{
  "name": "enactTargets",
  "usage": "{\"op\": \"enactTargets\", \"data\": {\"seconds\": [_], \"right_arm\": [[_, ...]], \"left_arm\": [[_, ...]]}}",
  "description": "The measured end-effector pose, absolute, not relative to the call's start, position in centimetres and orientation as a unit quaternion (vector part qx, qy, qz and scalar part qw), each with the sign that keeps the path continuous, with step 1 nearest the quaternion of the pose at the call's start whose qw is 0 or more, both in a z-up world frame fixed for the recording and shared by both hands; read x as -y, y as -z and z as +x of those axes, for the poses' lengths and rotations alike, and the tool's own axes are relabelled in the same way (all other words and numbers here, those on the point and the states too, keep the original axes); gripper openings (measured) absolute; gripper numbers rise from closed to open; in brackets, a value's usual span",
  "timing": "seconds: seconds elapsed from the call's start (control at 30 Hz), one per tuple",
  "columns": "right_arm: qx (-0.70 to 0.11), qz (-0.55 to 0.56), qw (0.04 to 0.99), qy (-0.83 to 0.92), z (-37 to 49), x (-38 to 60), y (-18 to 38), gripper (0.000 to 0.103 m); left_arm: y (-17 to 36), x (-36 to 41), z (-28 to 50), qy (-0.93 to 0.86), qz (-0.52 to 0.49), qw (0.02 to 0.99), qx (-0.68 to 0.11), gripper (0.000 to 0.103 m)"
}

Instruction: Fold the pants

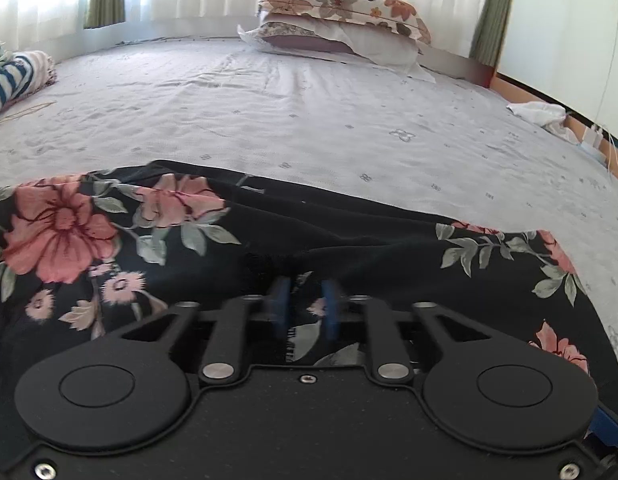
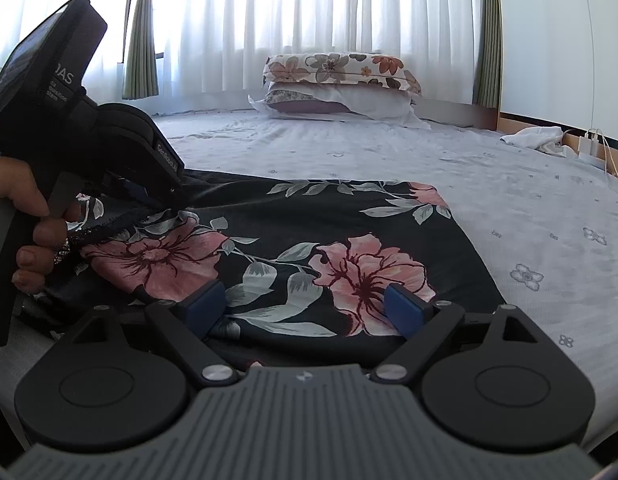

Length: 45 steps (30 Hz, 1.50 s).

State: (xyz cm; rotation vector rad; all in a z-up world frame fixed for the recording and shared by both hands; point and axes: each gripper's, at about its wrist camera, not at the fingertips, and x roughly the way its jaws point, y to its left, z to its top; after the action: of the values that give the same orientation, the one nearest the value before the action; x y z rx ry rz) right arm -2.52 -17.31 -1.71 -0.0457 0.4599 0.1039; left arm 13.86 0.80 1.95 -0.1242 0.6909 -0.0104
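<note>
Black pants with pink flowers [image 2: 317,248] lie on the bed at the near edge; they also fill the lower left wrist view [image 1: 157,248]. My left gripper [image 1: 303,304] is shut on a fold of the pants fabric, its blue pads [image 1: 279,304] close together with cloth between them. In the right wrist view the left gripper [image 2: 165,196] shows at the left, held by a hand, pinching the pants' edge. My right gripper [image 2: 305,304] is open, its blue pads [image 2: 405,312] wide apart just above the pants, holding nothing.
The grey patterned bedsheet [image 2: 509,208] stretches ahead. Two stacked pillows [image 2: 341,84] lie at the far end before white curtains. Striped folded clothes [image 1: 13,80] lie at far left. White cloth [image 2: 537,138] and a charger with cables [image 2: 589,144] lie at the right edge.
</note>
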Motion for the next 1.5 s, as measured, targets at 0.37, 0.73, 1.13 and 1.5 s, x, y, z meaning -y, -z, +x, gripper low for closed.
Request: {"op": "enactTargets", "data": {"seconds": [0.37, 0.73, 1.13, 1.5], "right_arm": [[-0.198, -0.032, 0.977, -0.067, -2.8, 14.9, -0.6, 0.097], [-0.220, -0.090, 0.970, -0.048, 1.2, 7.6, 0.3, 0.097], [-0.251, -0.078, 0.961, -0.082, 1.6, 6.2, 1.7, 0.097], [-0.252, -0.063, 0.962, -0.087, 1.6, 6.7, 2.0, 0.098]], "left_arm": [[-5.5, -9.8, 8.2, -0.070, -0.104, 0.946, -0.299, 0.090], [-5.6, -21.1, 2.1, -0.244, -0.177, 0.919, -0.252, 0.101], [-2.0, -27.4, 0.8, -0.344, -0.249, 0.873, -0.239, 0.101], [-0.9, -30.0, 2.1, -0.341, -0.278, 0.874, -0.205, 0.101]]}}
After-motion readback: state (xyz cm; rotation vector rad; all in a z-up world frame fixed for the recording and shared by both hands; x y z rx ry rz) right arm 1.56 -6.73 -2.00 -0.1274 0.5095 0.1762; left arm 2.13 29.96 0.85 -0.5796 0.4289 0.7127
